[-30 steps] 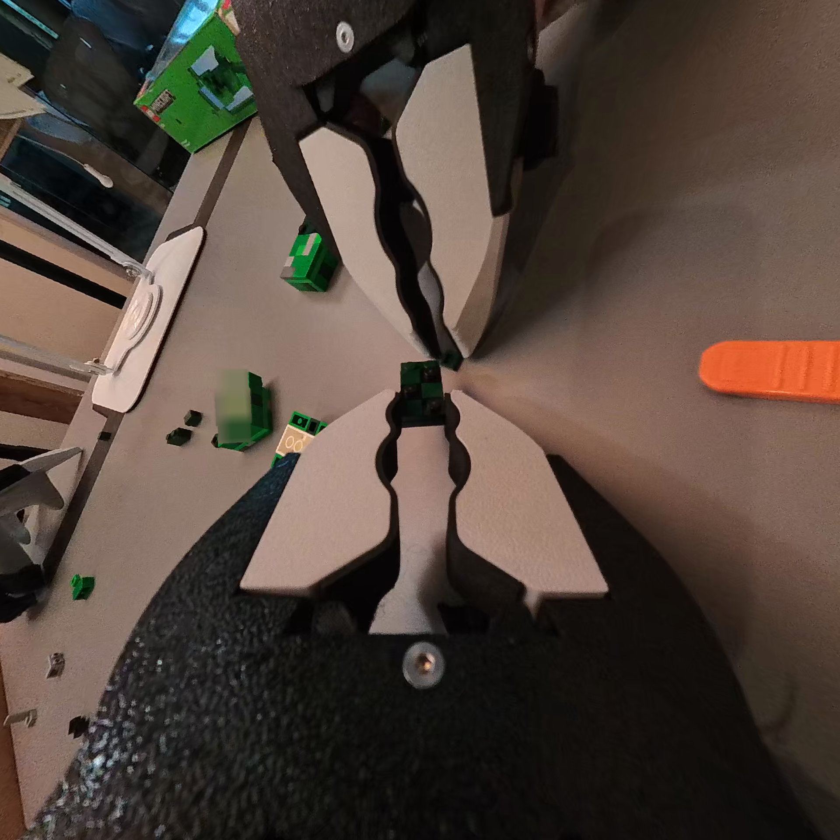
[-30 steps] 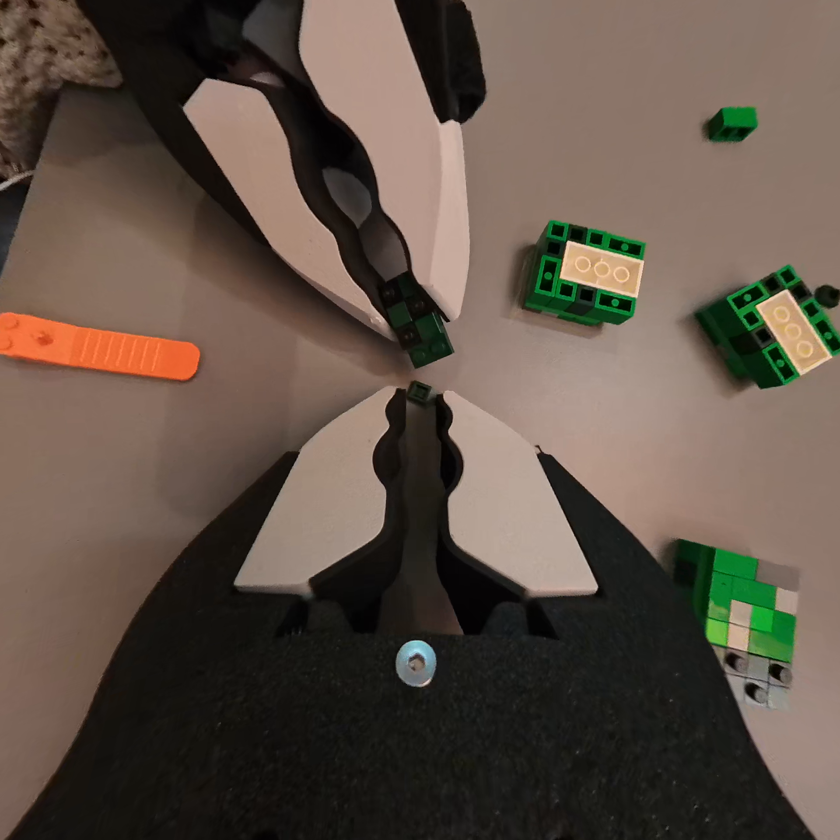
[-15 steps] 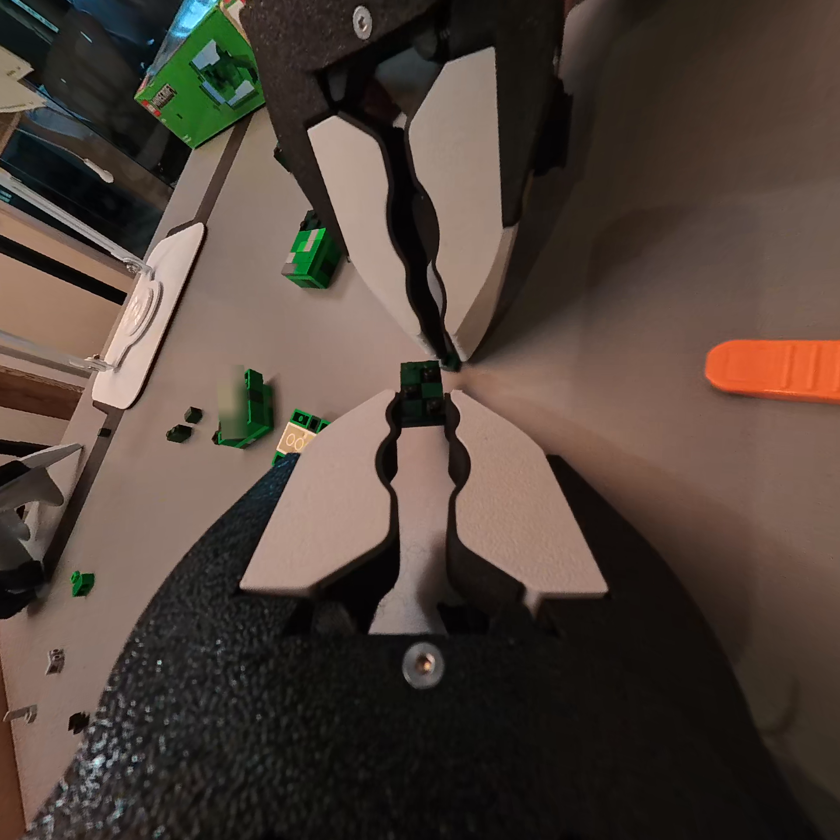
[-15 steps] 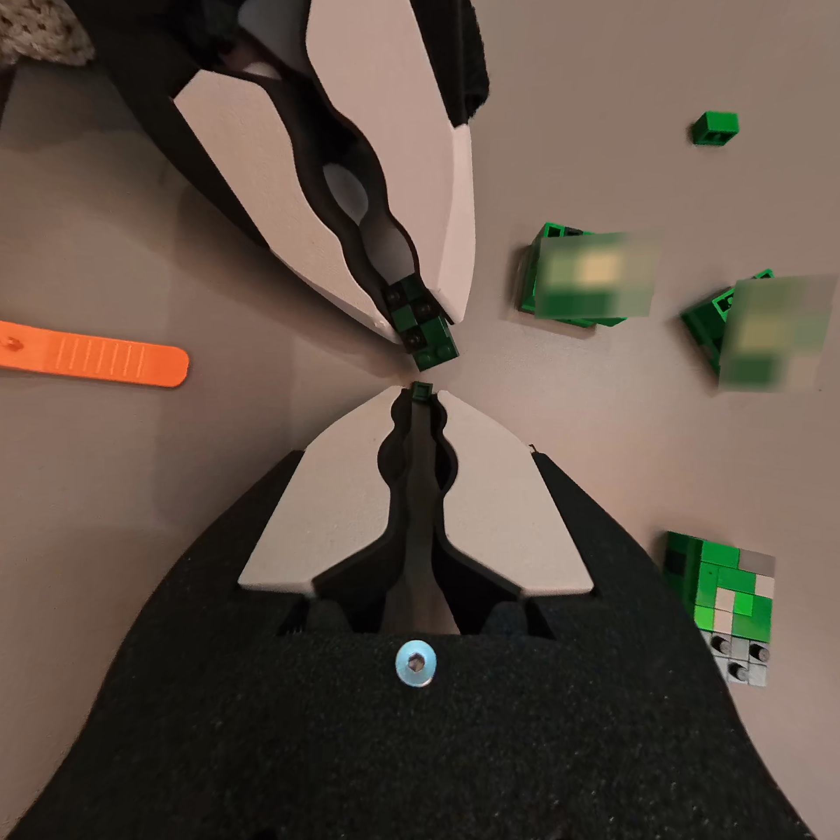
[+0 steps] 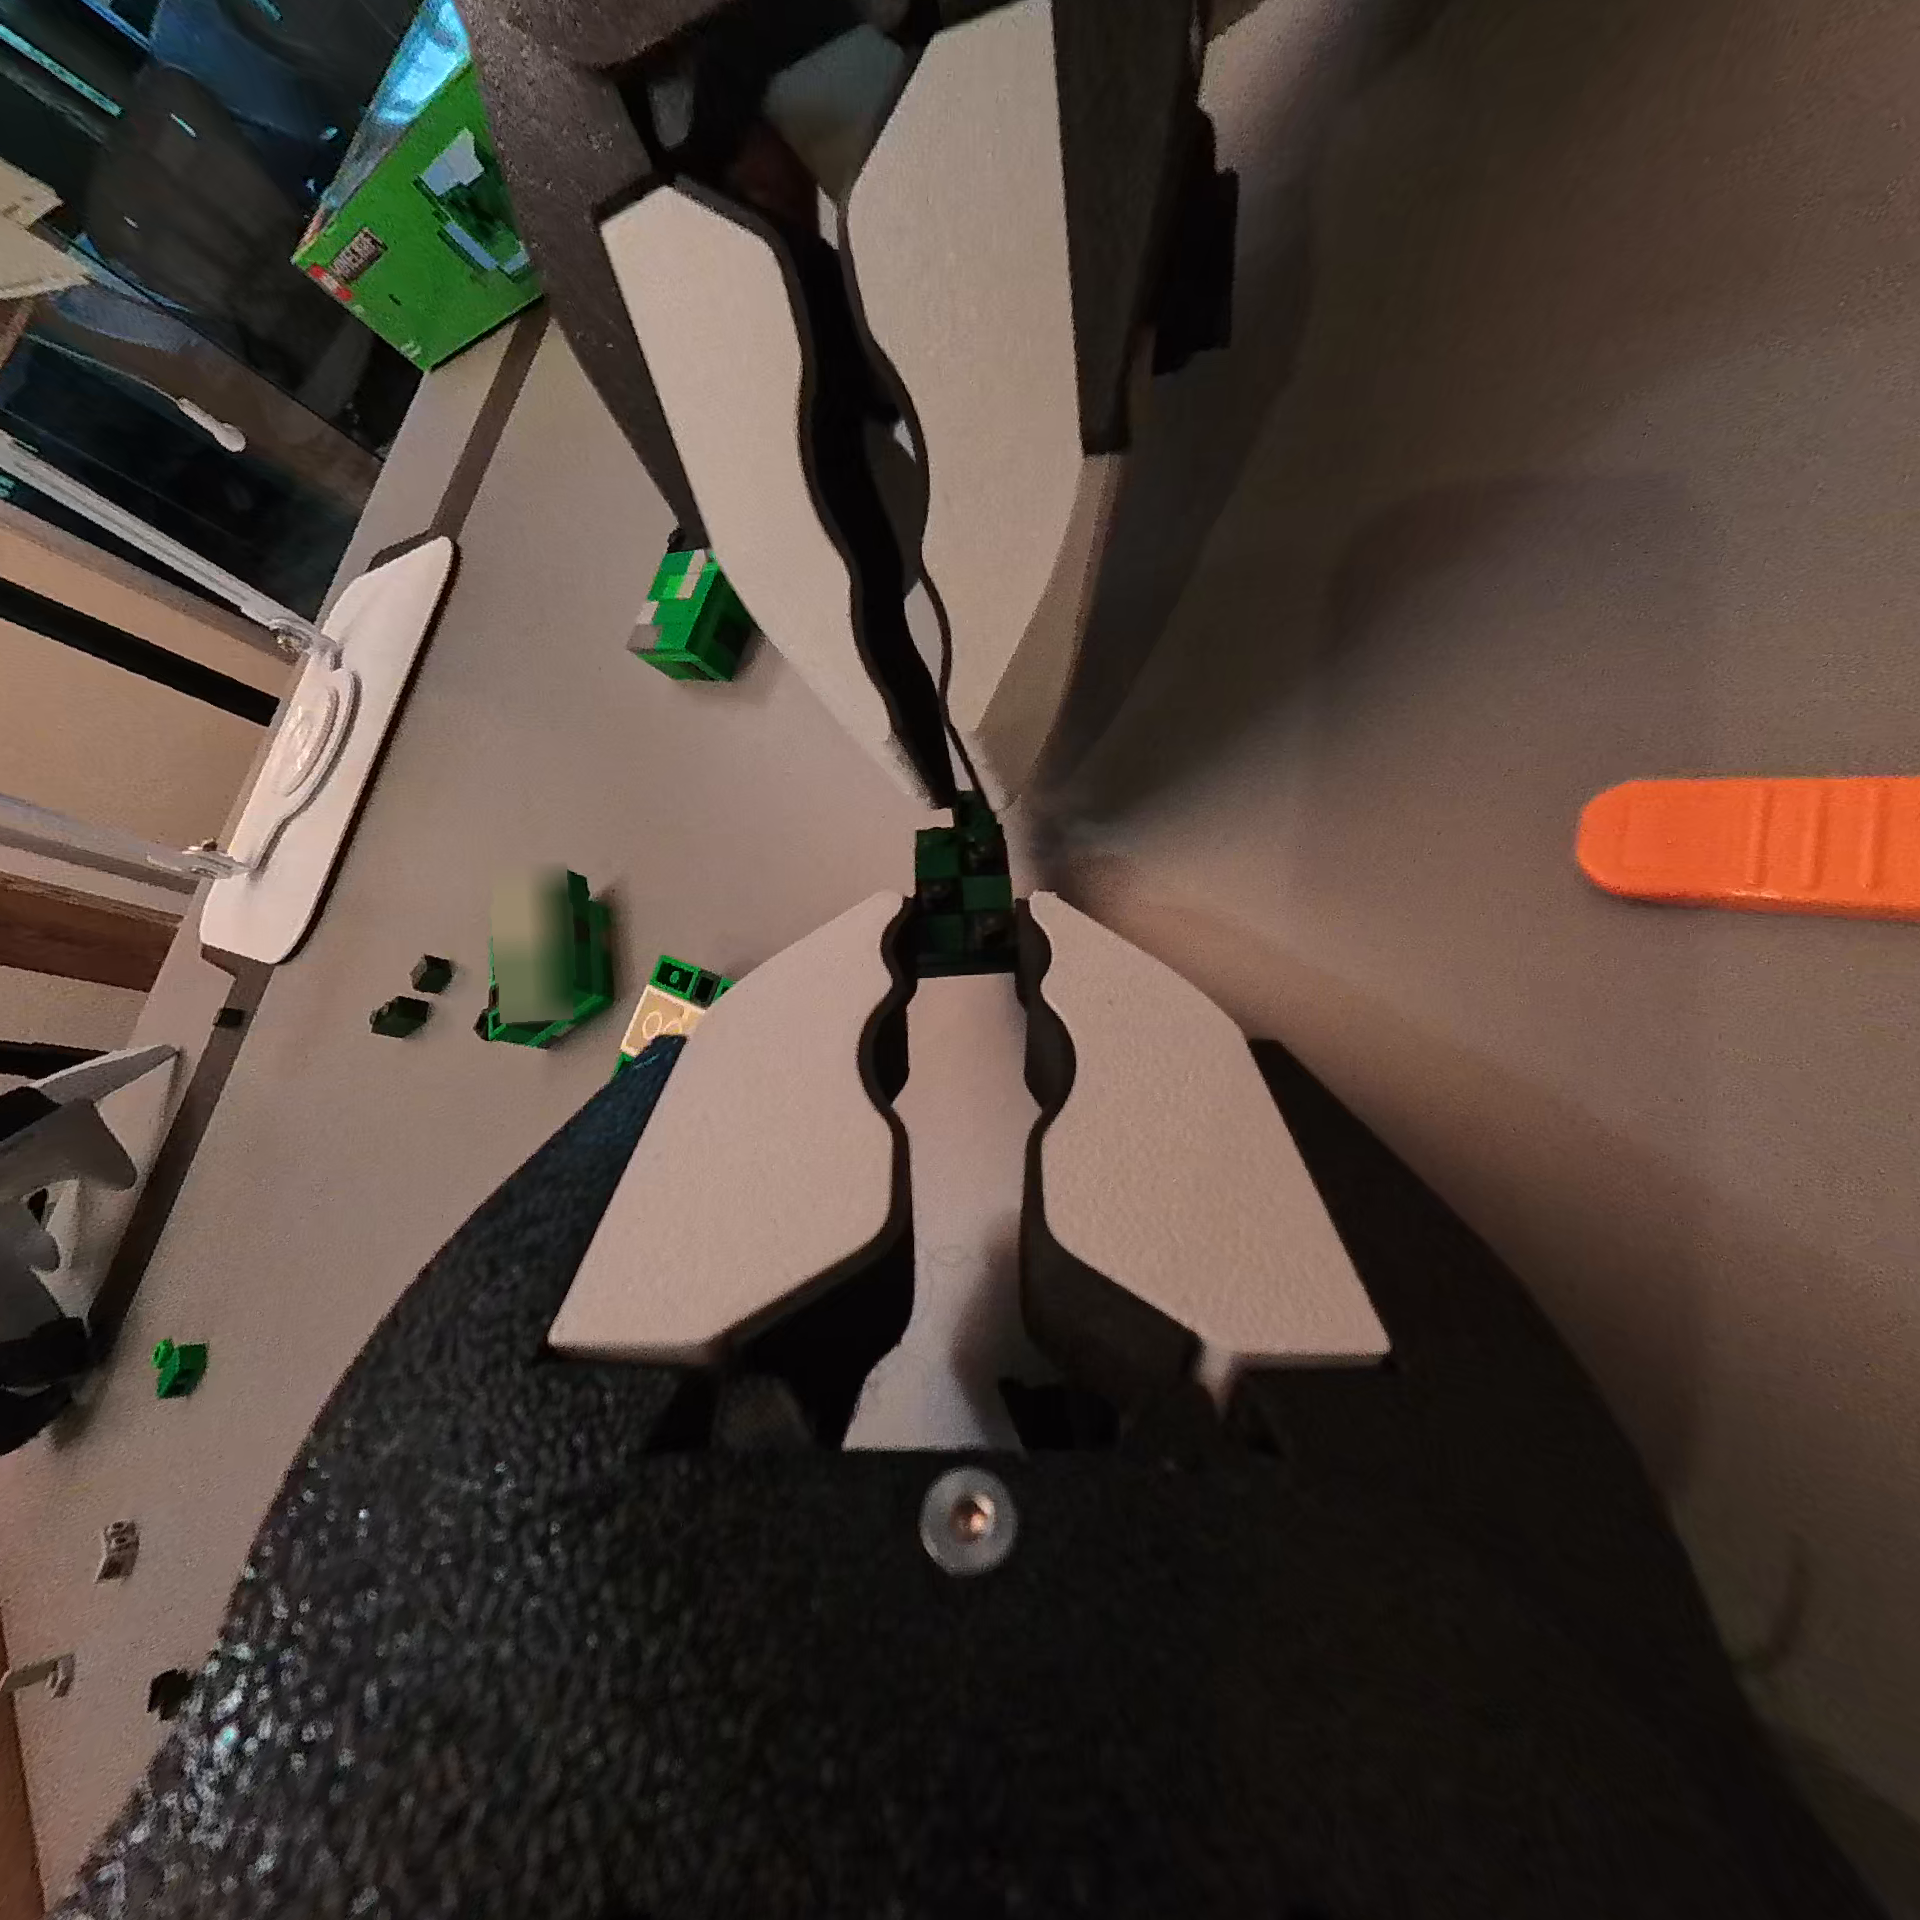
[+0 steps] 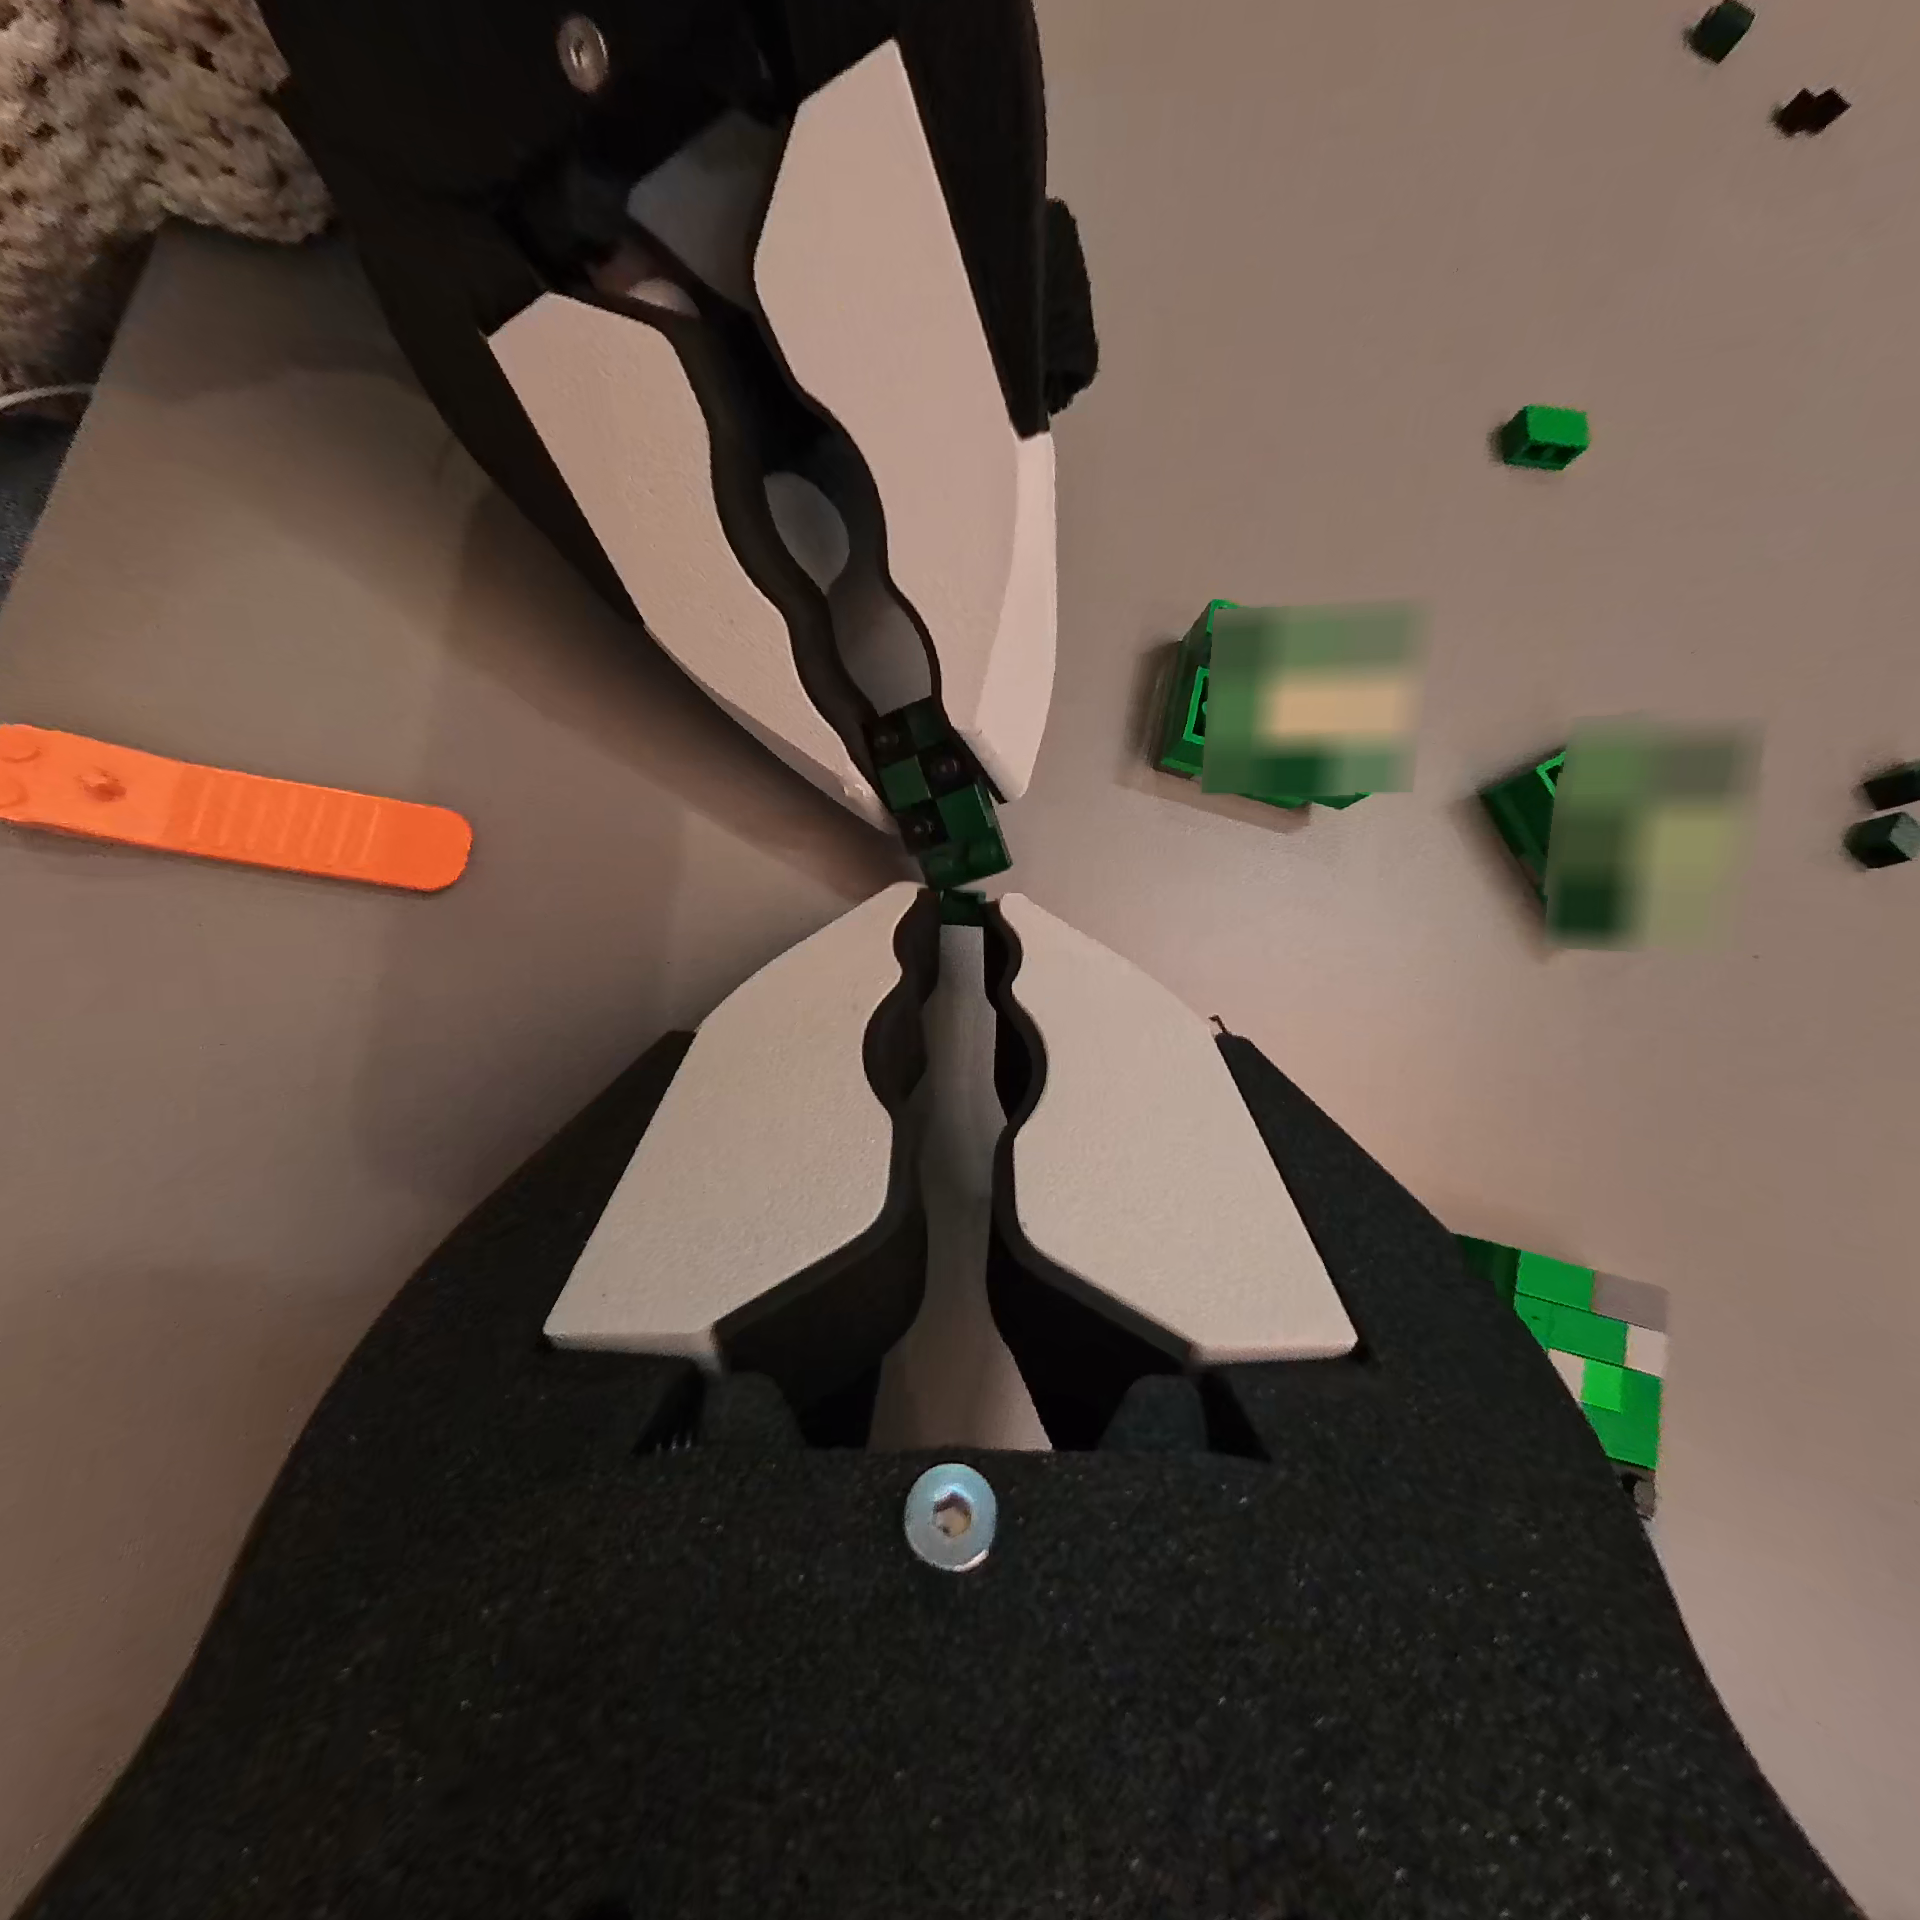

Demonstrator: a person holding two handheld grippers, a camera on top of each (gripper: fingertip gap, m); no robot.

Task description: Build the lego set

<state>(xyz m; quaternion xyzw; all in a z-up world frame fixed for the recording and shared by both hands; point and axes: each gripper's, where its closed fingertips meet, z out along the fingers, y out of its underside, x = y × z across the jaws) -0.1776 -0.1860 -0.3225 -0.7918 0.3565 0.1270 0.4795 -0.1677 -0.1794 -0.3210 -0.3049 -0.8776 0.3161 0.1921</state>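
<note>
Centre frame: left gripper [image 5: 964,920] pinches the green block strip [image 5: 961,896], pointing lengthwise away; right gripper [image 6: 961,902] clamps a small green piece [image 6: 961,902] against its end.

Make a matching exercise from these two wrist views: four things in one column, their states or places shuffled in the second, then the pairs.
1. left gripper
2. right gripper
3. orange tool
4. small green brick

A. lies flat on the table, untouched
B. shut on the green-and-black stack
C. lies alone, far from both grippers
D. shut on one tiny green piece

Pairs: 1-B, 2-D, 3-A, 4-C
</note>
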